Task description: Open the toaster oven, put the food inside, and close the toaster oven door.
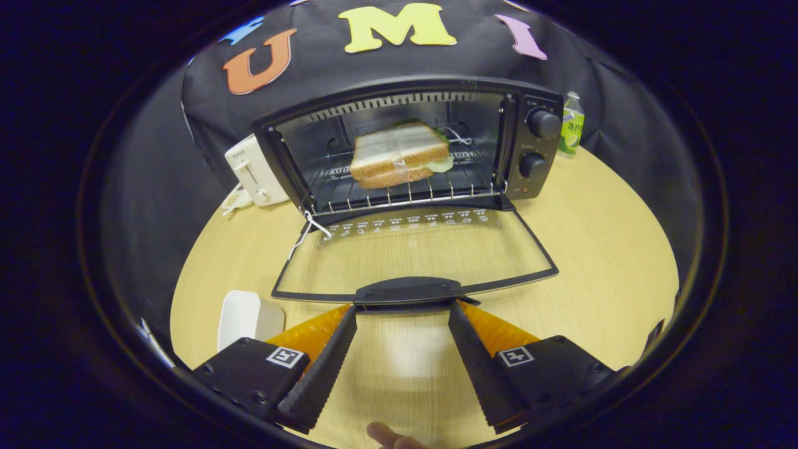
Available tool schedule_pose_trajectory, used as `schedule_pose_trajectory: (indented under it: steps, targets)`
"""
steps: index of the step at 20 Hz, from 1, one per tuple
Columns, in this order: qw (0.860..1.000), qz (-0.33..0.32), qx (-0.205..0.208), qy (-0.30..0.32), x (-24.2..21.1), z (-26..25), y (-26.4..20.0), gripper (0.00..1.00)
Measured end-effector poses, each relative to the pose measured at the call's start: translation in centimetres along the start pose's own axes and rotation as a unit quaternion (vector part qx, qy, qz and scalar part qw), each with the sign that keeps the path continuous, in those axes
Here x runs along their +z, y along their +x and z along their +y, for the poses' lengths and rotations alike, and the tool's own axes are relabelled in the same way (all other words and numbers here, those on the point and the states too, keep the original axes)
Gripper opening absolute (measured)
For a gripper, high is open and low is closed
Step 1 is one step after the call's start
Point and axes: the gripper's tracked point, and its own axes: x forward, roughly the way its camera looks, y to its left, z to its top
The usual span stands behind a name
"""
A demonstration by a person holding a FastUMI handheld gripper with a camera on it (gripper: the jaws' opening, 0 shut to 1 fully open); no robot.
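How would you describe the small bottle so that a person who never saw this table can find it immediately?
Start from the black toaster oven at the back of the round wooden table, its door folded down. Go past the side with the two knobs; the bottle stands there against the black cloth. It alone is clear with a green label. The gripper, open, is at the door handle.

Even overhead light, moderately bright; a soft glare patch sits on the table (598,249) between the gripper (402,312) fingers, which stand apart. Strong fisheye bending curves the table rim, edges darken. Centre sharp, near fingers slightly soft.
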Motion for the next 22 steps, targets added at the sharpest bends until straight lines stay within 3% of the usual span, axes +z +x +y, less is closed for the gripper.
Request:
schedule_pose_trajectory:
  steps: [10, 22]
  targets:
    - [0.999, -0.031, 0.005, 0.028, 1.2, 0.2, -0.6, 0.98]
    - [0.986, -0.165, -0.015, -0.018, 4.6, 1.1, -3.6, 0.98]
